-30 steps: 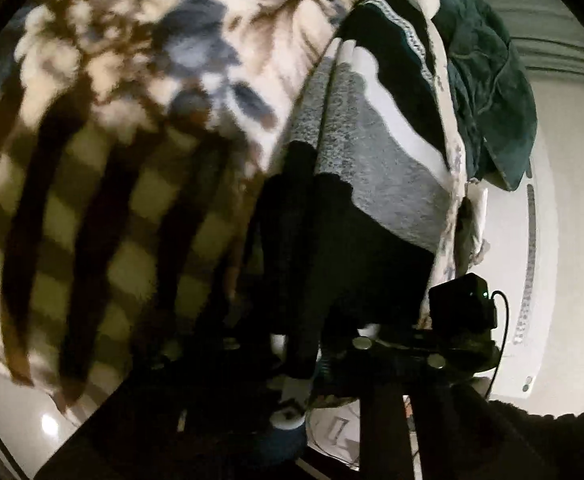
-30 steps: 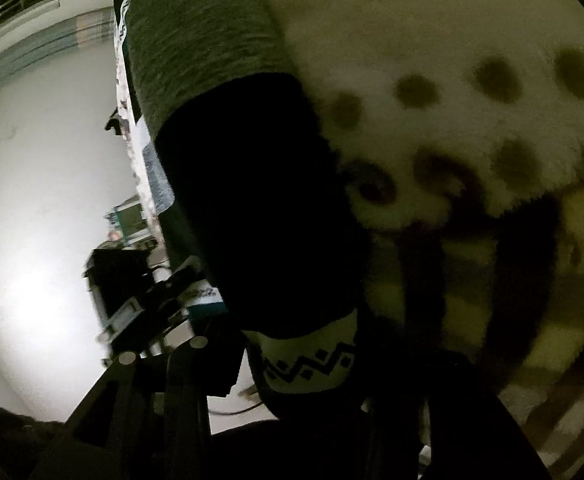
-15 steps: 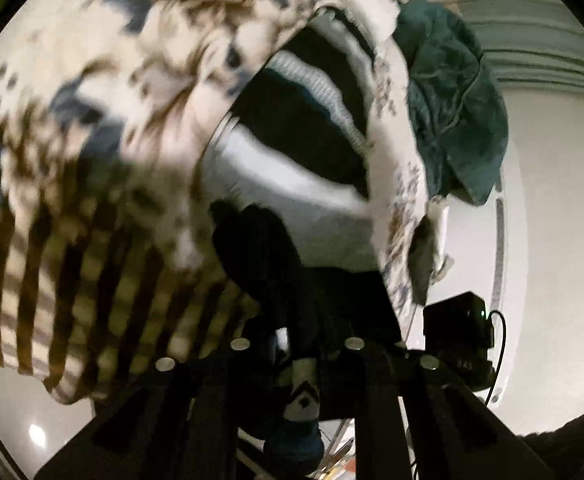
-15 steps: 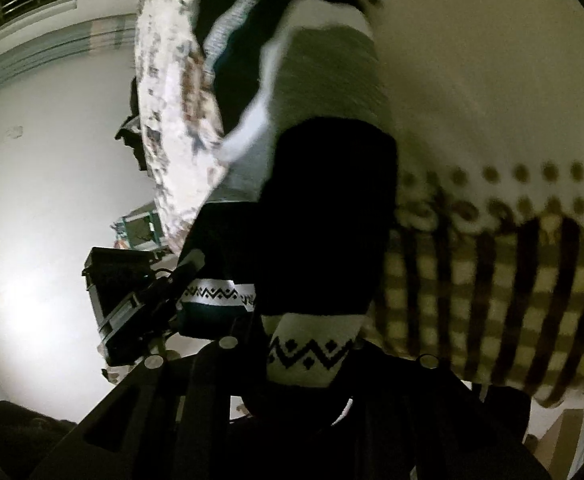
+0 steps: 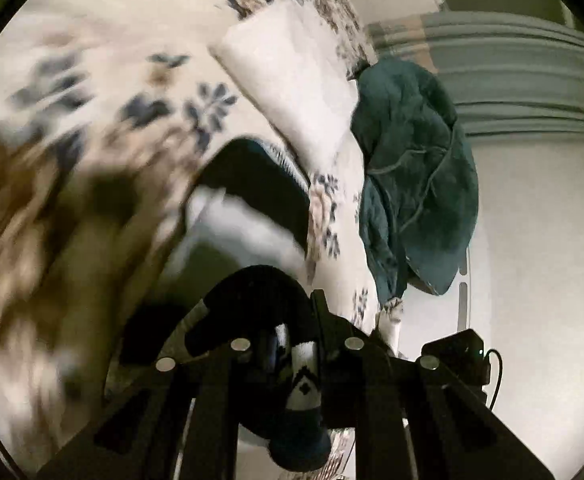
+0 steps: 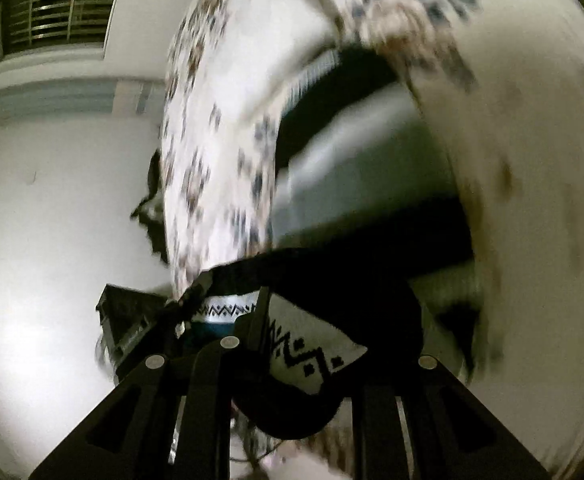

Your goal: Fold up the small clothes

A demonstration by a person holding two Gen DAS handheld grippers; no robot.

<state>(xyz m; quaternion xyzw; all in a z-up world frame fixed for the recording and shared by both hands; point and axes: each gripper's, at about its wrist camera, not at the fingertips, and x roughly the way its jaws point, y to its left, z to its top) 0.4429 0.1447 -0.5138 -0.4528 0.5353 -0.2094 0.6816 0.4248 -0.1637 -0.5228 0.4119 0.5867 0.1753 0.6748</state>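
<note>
Gripping a black, grey and white knitted garment [image 5: 252, 208] above a floral bedspread [image 5: 132, 60].
Left gripper [image 5: 298, 344] and right gripper [image 6: 292, 344], bottom centre, each clench its zigzag-patterned hem; the right's jaws just tightened.

Motion blur smears the floral blanket [image 5: 92, 128] and the striped garment [image 6: 356, 168], leaving their patterns unreadable.

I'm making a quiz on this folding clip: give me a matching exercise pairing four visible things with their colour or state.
Things:
1. striped sweater
2. crumpled cloth
3. bed cover
4. left hand-held gripper

Colour or state:
A. dark teal, lying at the bed's edge
B. cream with blue and brown flowers
C. shut on a patterned cuff
D. black, white and grey bands

Pairs: 1-D, 2-A, 3-B, 4-C
</note>
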